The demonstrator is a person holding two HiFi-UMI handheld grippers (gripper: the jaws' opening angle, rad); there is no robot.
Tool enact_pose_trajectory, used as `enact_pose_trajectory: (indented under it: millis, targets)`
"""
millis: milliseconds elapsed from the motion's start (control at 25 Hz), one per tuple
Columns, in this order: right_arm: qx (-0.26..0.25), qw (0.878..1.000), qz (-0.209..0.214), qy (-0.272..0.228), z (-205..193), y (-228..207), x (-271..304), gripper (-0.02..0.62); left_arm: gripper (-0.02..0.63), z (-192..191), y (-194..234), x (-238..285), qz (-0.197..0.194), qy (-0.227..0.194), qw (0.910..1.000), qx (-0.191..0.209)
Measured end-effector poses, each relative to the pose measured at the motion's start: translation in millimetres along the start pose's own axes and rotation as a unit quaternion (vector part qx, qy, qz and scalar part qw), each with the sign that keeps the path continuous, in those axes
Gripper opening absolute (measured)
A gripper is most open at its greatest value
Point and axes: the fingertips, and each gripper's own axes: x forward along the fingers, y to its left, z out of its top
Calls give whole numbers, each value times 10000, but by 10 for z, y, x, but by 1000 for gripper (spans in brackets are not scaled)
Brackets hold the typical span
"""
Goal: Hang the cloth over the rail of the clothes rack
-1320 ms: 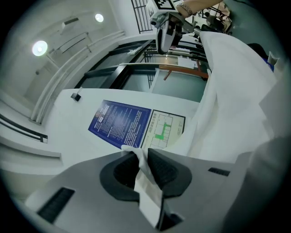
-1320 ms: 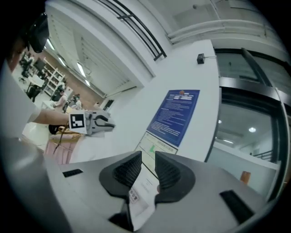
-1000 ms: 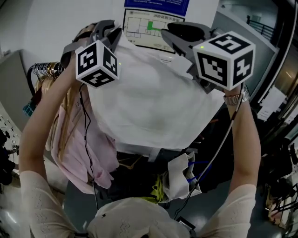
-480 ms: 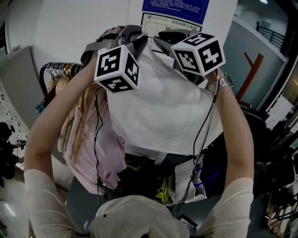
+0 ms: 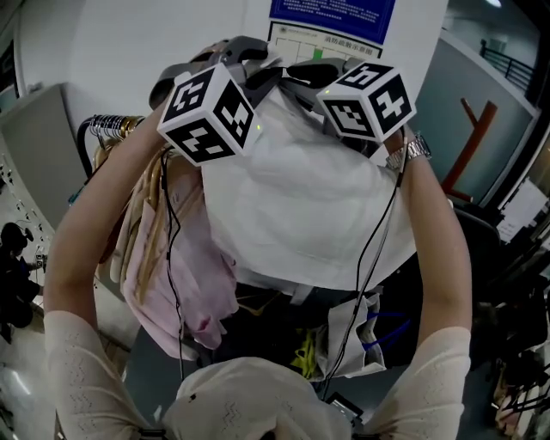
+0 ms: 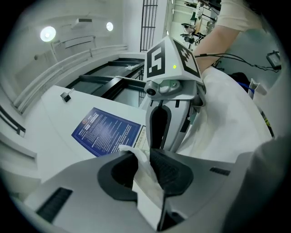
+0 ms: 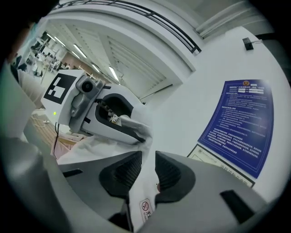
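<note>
I hold a white cloth (image 5: 301, 198) up in front of the wall with both grippers close together at its top edge. In the left gripper view a cloth corner (image 6: 142, 175) stands between the jaws of my left gripper (image 6: 144, 157). Those jaws have just been opening; the cloth leans on the right pad, with a gap at the left pad. My right gripper (image 7: 148, 159) is shut on a cloth fold (image 7: 144, 195) that carries a small label. The rack's rail (image 5: 107, 125) shows at the left with hangers, beside and below my left gripper (image 5: 245, 60). My right gripper (image 5: 296, 73) faces it.
Pink and beige garments (image 5: 189, 275) hang from the rail under my left arm. A blue notice (image 5: 331, 13) and a floor plan are on the white wall behind. Dark clothes and bags (image 5: 344, 335) lie below the cloth. A red stand (image 5: 468, 137) is at the right.
The right gripper has moved left and a little down, close to the left gripper, gathering the cloth's top edge. The left gripper has turned slightly, staying near the same place.
</note>
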Motion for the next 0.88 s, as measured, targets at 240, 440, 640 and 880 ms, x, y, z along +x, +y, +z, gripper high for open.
enact_pose_trajectory:
  millis: [240, 440, 640, 880]
  targets:
    - [45, 9993, 90, -357, 73, 21, 5, 84, 67, 36, 12, -34, -131, -138, 9997, -118]
    - [159, 9986, 244, -451, 105, 50, -26, 84, 67, -15, 2, 4, -259, -148, 9994, -191]
    - [9, 9990, 108, -442, 98, 29, -5, 83, 67, 59, -12, -23, -272, -249, 9992, -176]
    - [-74, 9997, -106, -218, 39, -24, 26, 29, 68, 3, -37, -23, -285, -147, 9995, -81]
